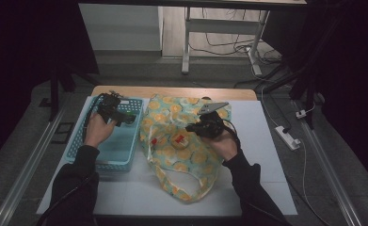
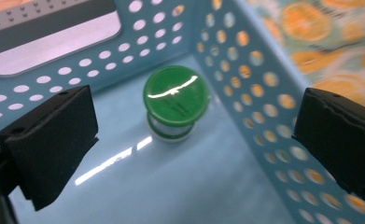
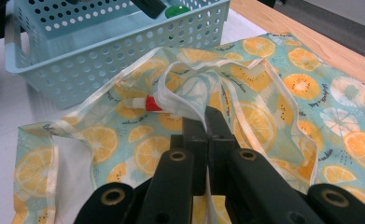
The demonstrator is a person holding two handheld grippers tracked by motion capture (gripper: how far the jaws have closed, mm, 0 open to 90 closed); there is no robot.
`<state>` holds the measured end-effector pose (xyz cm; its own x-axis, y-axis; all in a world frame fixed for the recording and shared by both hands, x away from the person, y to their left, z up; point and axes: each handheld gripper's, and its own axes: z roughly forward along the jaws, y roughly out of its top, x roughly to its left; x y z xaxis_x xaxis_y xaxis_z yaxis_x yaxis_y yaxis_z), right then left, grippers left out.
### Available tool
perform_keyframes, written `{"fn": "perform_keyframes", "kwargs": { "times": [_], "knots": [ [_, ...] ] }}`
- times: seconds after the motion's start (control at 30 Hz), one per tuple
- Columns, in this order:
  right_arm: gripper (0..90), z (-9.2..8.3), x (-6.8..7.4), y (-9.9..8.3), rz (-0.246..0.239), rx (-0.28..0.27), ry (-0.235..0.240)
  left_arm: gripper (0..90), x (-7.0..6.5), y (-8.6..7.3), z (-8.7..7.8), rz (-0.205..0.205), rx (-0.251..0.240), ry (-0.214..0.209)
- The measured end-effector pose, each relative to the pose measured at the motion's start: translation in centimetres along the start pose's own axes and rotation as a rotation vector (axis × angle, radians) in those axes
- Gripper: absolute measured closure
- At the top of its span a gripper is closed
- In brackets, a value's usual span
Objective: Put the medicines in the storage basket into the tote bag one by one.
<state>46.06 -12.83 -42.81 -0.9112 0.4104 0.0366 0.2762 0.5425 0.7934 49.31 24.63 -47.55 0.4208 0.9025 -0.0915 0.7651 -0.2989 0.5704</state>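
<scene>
Green-lidded jar (image 2: 176,100) near basket corner (image 2: 203,28), open floor around

Open room around green-lidded jar (image 2: 176,100) on basket (image 2: 245,93) floor; perforated walls close behind and right; bag (image 1: 181,141) just beside.

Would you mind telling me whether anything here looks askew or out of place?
Nothing stands out. The green-lidded jar stands upright in the blue basket, and the fruit-print bag lies rumpled only where the right gripper pinches its edge.
</scene>
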Motion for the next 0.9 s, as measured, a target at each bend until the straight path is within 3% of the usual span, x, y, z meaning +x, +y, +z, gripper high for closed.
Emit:
{"fn": "perform_keyframes", "kwargs": {
  "times": [0.17,0.33,0.47,0.63,0.9],
  "knots": [
    [89.7,-0.1,0.0,0.0,0.000,0.000,0.000,0.3,0.2,0.4,1.3,-0.009,0.041,0.003],
    [89.7,-0.1,0.0,0.1,-0.001,-0.001,0.000,2.3,0.1,0.8,2.0,0.014,0.077,0.011],
    [89.7,-0.1,0.0,0.1,0.000,-0.002,0.000,9.9,0.2,1.1,1.9,0.016,0.086,0.024],
    [89.6,-0.1,0.1,0.1,-0.002,-0.003,0.001,26.9,0.1,1.3,1.9,0.029,0.101,0.051],
    [89.7,-0.1,0.0,0.1,-0.002,-0.001,0.002,42.8,0.4,1.4,2.3,0.003,0.127,0.026]
  ]
}}
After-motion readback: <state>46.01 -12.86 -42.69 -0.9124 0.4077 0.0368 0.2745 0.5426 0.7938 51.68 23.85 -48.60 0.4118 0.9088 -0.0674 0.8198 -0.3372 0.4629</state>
